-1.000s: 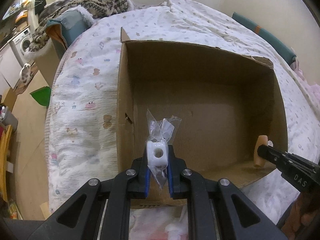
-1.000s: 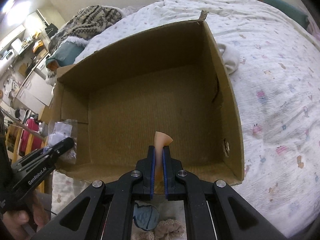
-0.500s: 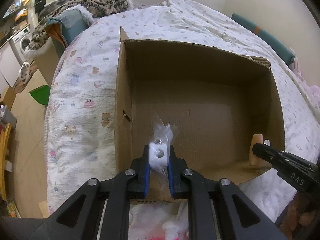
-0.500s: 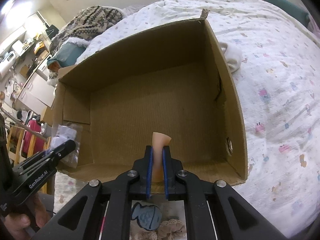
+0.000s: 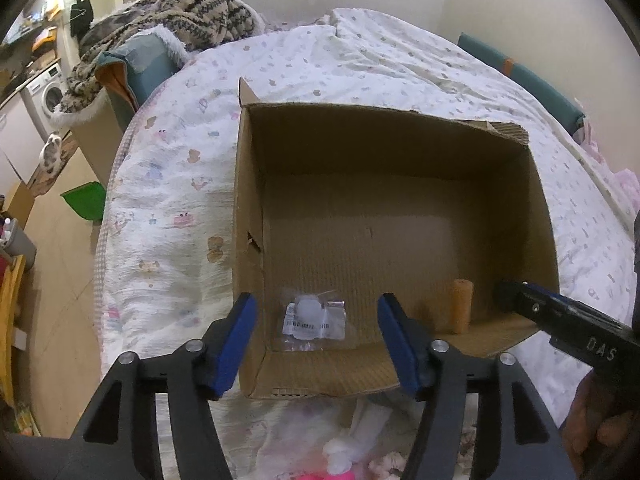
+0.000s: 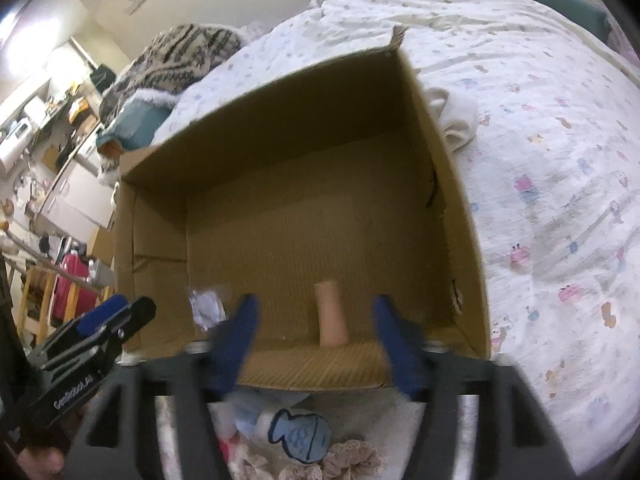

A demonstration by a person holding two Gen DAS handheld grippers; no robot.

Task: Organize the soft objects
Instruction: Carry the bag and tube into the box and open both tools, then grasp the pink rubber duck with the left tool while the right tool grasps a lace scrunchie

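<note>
Cardboard box on the bed now holds both small items. Left gripper has just been opening, and its jaws stand apart with nothing between them; the bagged white piece lies on the box floor by the near wall. Right gripper has likewise just been opening, and the tan foam roll it held a second ago stands free inside the box, also near that wall. Two placements look done.

A patterned knit blanket lies heaped beyond the bed, a washing machine and green dustpan nearby.
</note>
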